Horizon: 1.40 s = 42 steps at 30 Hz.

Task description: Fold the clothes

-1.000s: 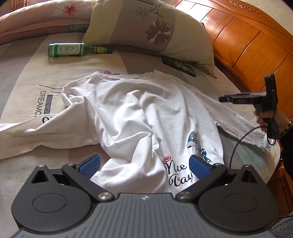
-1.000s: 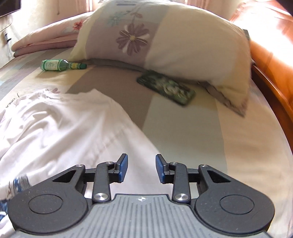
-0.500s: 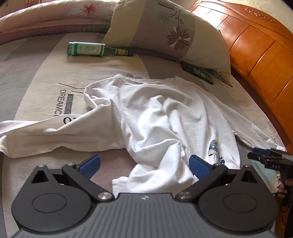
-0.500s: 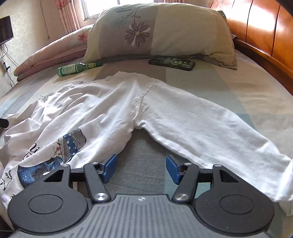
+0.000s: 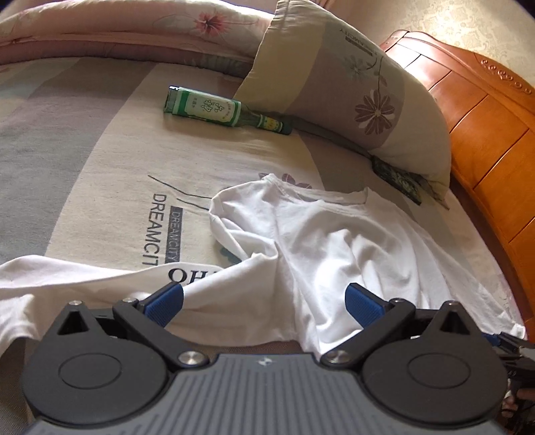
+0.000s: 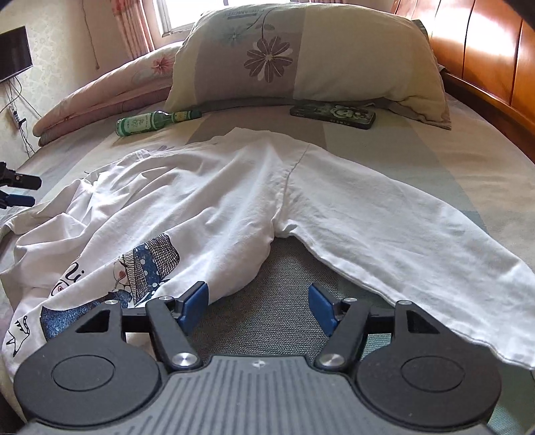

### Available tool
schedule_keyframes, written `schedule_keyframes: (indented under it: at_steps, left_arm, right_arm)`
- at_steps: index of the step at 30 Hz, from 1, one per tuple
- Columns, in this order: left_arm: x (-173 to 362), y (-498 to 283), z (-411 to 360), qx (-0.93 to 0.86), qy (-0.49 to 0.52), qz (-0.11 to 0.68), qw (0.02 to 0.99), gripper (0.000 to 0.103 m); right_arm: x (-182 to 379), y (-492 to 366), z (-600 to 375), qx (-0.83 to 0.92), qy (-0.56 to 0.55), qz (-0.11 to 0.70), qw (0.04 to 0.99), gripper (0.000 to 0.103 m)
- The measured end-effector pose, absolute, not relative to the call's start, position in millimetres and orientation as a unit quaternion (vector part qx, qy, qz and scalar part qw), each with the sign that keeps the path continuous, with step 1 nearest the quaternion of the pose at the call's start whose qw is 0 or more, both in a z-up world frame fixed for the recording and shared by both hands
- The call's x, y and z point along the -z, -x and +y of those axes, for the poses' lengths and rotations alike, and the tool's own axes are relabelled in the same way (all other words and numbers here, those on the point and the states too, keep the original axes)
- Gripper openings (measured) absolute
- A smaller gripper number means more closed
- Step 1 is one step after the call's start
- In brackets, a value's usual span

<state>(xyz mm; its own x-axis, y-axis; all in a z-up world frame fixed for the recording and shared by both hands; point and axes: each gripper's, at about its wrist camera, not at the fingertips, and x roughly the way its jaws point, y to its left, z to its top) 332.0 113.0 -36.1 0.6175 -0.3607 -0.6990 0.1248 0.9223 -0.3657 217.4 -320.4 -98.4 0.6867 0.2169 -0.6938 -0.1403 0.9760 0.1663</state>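
A crumpled white long-sleeved T-shirt (image 5: 334,241) with a blue cartoon print (image 6: 150,264) lies spread on the bed. My left gripper (image 5: 264,301) is open wide, low over the shirt where the left sleeve meets the body; cloth lies between the fingers but the pads do not press it. My right gripper (image 6: 258,306) hovers at the near edge just short of the shirt's underarm (image 6: 277,231), its jaws opening, with only bare sheet between them. The right sleeve (image 6: 418,241) stretches out to the right. Each gripper appears at the edge of the other's view.
A green glass bottle (image 5: 217,110) lies near the flowered pillow (image 6: 301,57), with a dark phone case (image 6: 332,115) beside it. A folded pink quilt (image 5: 117,30) runs along the far side. The wooden headboard (image 5: 495,140) borders the bed on the right.
Both hands swung across the bed. The right gripper came down from the pillow area to the shirt's underarm and its jaws widened. The left view slid leftward toward the left sleeve.
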Motion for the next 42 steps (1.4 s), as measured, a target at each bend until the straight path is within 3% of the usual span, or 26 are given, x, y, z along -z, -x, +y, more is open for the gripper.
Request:
schedule_keyframes:
  at_steps: [6, 12, 17, 22, 29, 36, 42]
  left_arm:
    - [76.3, -369.8, 141.2, 0.132, 0.232, 0.46, 0.847, 0.102]
    - [89.3, -372.9, 175.1, 0.108, 0.304, 0.432, 0.842, 0.101]
    - [82.5, -373.2, 191.6, 0.078, 0.295, 0.429, 0.85, 0.097]
    - [65.3, -369.5, 184.8, 0.059, 0.224, 0.442, 0.866, 0.096]
    - [43.4, -336.3, 143.5, 0.143, 0.203, 0.434, 0.866, 0.098]
    - [62.4, -341.4, 97.2, 0.231, 0.236, 0.443, 0.833, 0.098]
    - [84.8, -347.0, 130.7, 0.131, 0.26, 0.423, 0.858, 0.093]
  right_arm:
    - [99.8, -217.7, -319.7, -0.092, -0.053, 0.387, 0.916, 0.071]
    - [100.4, -217.5, -324.4, -0.084, -0.057, 0.385, 0.917, 0.073]
    - [102.6, -217.0, -326.0, -0.083, -0.063, 0.387, 0.916, 0.073]
    - [103.8, -216.9, -327.2, -0.079, -0.065, 0.387, 0.916, 0.073]
    - [99.1, -215.0, -323.2, -0.087, -0.068, 0.382, 0.918, 0.073]
    - [93.5, -207.6, -313.4, -0.099, -0.071, 0.376, 0.918, 0.074]
    - [93.4, -198.7, -316.3, -0.093, -0.07, 0.378, 0.919, 0.076]
